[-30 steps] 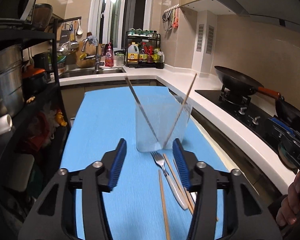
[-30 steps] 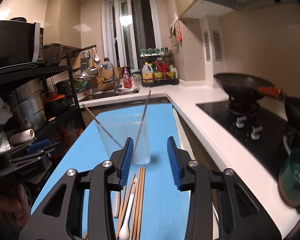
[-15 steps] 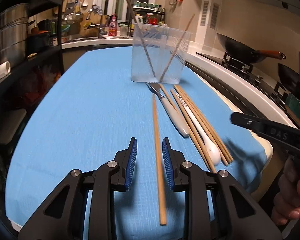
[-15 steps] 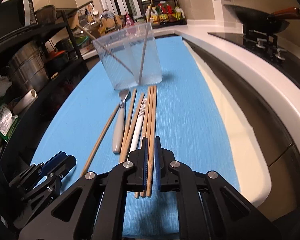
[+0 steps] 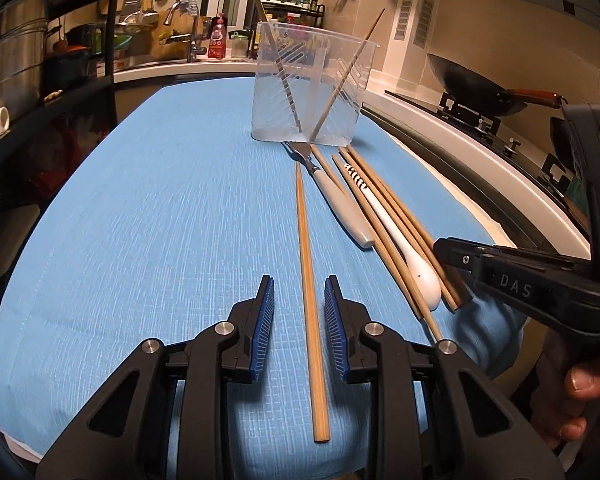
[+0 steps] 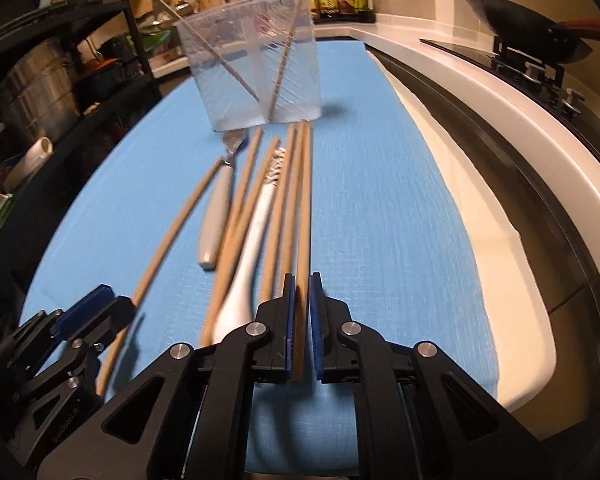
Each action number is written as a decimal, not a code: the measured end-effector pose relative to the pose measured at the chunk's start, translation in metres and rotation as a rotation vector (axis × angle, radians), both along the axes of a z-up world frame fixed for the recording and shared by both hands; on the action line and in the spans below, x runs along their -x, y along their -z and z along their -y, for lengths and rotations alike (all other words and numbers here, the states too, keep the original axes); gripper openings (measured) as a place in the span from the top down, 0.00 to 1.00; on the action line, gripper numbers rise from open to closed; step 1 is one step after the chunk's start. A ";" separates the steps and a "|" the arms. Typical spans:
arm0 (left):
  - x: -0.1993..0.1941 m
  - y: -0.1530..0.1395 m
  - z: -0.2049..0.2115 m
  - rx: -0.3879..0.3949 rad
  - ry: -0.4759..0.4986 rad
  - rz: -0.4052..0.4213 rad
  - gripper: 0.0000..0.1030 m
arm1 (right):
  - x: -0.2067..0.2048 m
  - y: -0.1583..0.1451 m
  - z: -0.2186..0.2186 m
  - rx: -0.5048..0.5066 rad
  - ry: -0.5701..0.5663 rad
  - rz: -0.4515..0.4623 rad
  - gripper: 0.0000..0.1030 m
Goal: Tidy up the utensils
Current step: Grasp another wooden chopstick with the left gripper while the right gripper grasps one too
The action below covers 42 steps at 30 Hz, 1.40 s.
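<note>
Blue mat (image 5: 160,220), left gripper (image 5: 299,320) reopened astride chopstick (image 5: 309,280), right gripper (image 6: 302,324) still clamped.

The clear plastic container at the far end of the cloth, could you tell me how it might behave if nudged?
The clear plastic container looks thin-walled, so probably light and easy to slide. The two chopsticks leaning above its rim may make it tip. The blue cloth might give some grip.

Only thing I can actually read is "DAS" in pale letters on the black arm of the right gripper (image 5: 452,258), over at about 4 o'clock in the left wrist view. Bottle labels on the far counter are way too small to make out.
</note>
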<state>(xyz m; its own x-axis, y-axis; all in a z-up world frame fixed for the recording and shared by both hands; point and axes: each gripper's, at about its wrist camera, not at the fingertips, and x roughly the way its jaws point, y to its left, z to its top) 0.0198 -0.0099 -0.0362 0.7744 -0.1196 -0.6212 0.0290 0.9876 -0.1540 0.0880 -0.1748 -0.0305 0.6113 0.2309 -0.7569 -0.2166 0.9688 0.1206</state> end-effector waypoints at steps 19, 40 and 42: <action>-0.006 0.002 -0.011 -0.096 -0.140 0.018 0.93 | -0.001 -0.001 0.006 0.019 0.058 0.015 0.94; 0.002 0.006 -0.011 -0.081 -0.174 0.066 0.92 | 0.002 -0.001 0.003 0.031 0.062 0.024 0.93; 0.003 0.006 -0.011 -0.084 -0.175 0.069 0.92 | 0.002 -0.001 0.002 0.035 0.062 0.027 0.93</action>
<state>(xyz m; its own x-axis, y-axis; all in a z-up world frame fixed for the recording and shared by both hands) 0.0171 0.0012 -0.0423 0.8201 0.0707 -0.5678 -0.1368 0.9878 -0.0746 0.0863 -0.1772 -0.0293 0.6439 0.1657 -0.7469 -0.1589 0.9840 0.0813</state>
